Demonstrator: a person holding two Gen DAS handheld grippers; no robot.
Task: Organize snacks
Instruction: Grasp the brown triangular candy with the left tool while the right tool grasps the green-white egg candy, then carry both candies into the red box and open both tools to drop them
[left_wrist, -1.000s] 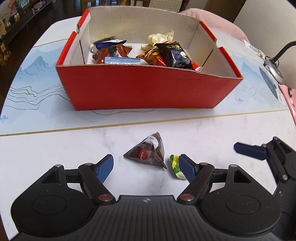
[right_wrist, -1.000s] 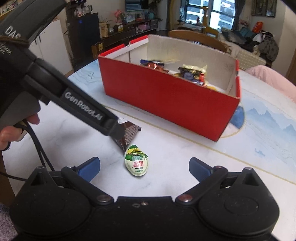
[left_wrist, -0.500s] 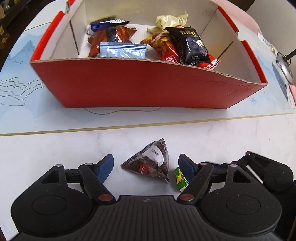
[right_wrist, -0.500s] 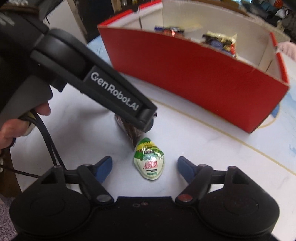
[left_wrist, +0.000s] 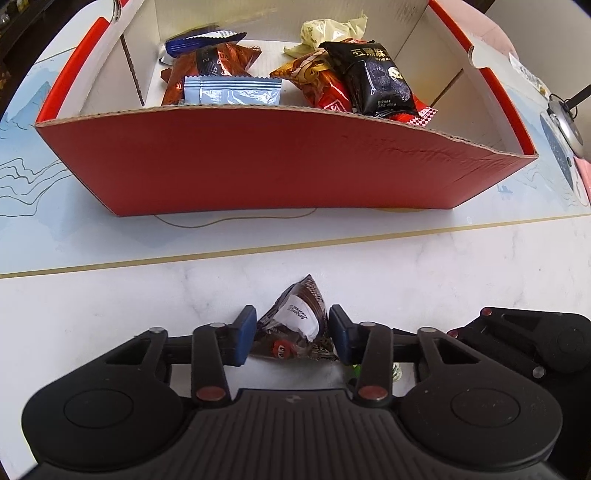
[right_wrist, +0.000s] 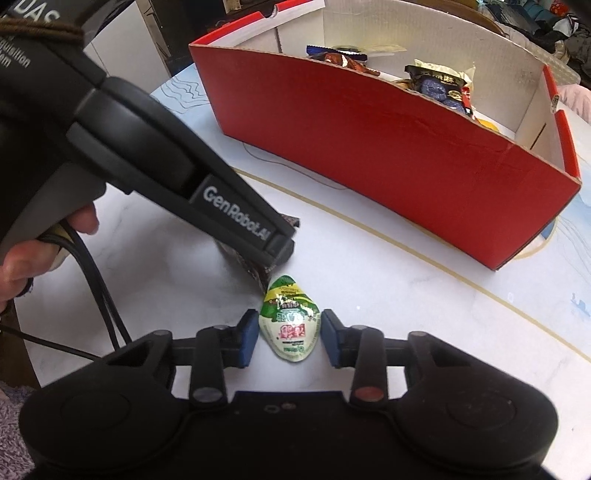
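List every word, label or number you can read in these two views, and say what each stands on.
"GenRobot.AI": side of the left gripper.
"DAS": upper body of that device, cut off.
Chinese characters on the black snack bag: not reliably readable.
Number on the brown triangular packet: blurred.
Green candy packet print: too small.

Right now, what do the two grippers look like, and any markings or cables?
Each hand-held gripper, left and right, is matte black plastic with blue finger pads and linkage arms on round pivots. The left one's body reads GenRobot.AI in white; black cables trail past the bare hand.
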